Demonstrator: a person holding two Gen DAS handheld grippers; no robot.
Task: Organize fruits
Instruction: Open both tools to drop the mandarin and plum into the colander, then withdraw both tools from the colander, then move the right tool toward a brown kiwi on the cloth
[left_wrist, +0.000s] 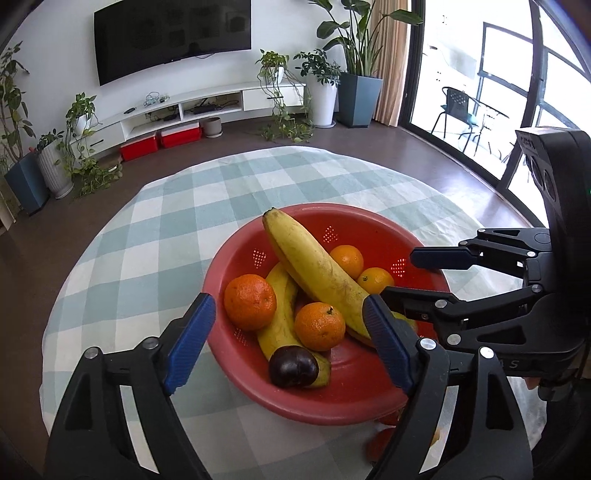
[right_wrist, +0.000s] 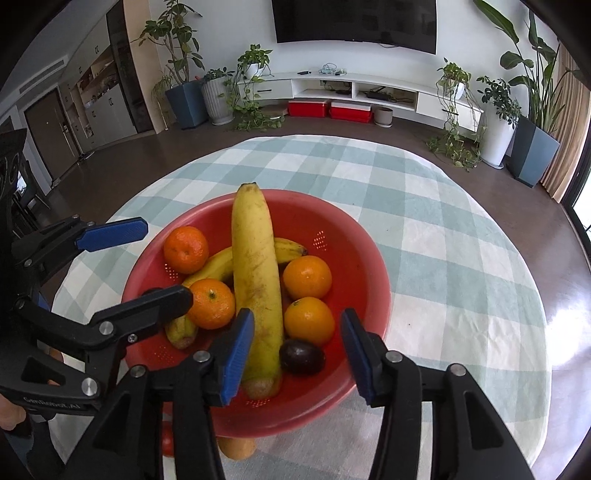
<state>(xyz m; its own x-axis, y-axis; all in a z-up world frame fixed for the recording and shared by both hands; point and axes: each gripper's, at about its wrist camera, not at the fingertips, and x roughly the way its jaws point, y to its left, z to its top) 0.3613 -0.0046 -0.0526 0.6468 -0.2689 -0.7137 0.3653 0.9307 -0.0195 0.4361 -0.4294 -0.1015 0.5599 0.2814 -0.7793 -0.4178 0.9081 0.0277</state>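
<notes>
Left wrist view: left gripper spread wide and empty over the near rim of the red colander, which sits on the checked surface holding a long banana, tangerines and a dark plum. Right wrist view: right gripper partly open, nothing gripped, its blue pads straddling the banana's near end without touching.
</notes>
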